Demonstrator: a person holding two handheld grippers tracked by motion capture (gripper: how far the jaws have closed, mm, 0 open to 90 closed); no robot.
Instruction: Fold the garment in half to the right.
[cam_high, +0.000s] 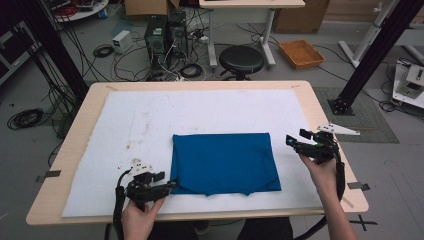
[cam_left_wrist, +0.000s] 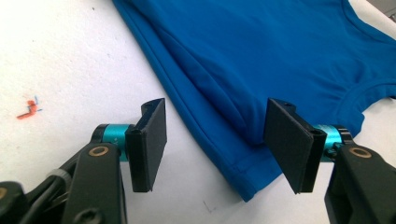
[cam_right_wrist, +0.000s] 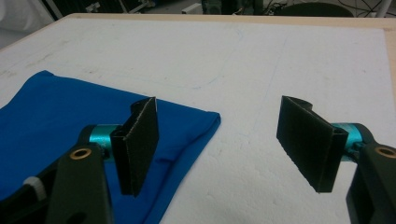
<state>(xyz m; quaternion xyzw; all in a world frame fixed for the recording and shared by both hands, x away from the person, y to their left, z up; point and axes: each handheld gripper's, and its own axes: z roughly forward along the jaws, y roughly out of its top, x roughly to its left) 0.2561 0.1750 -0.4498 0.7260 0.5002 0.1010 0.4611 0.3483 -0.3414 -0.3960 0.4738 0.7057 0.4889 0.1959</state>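
Note:
A folded blue T-shirt (cam_high: 224, 162) lies flat on the white mat (cam_high: 150, 120) in the middle of the table. My left gripper (cam_high: 170, 184) is open at the shirt's near left corner. In the left gripper view that corner (cam_left_wrist: 243, 177) lies between the two black jaws, and the gripper (cam_left_wrist: 215, 144) holds nothing. My right gripper (cam_high: 291, 142) is open beside the shirt's far right corner. The right gripper view shows that corner (cam_right_wrist: 205, 122) just ahead of the left jaw, with the gripper (cam_right_wrist: 217, 144) over bare mat.
The wooden table (cam_high: 80, 125) ends close to the mat on all sides. Beyond the far edge stand a black stool (cam_high: 241, 59), computer towers (cam_high: 165, 35), floor cables and an orange tray (cam_high: 301, 53). Small stains (cam_high: 134, 162) and a red mark (cam_left_wrist: 29, 109) dot the mat.

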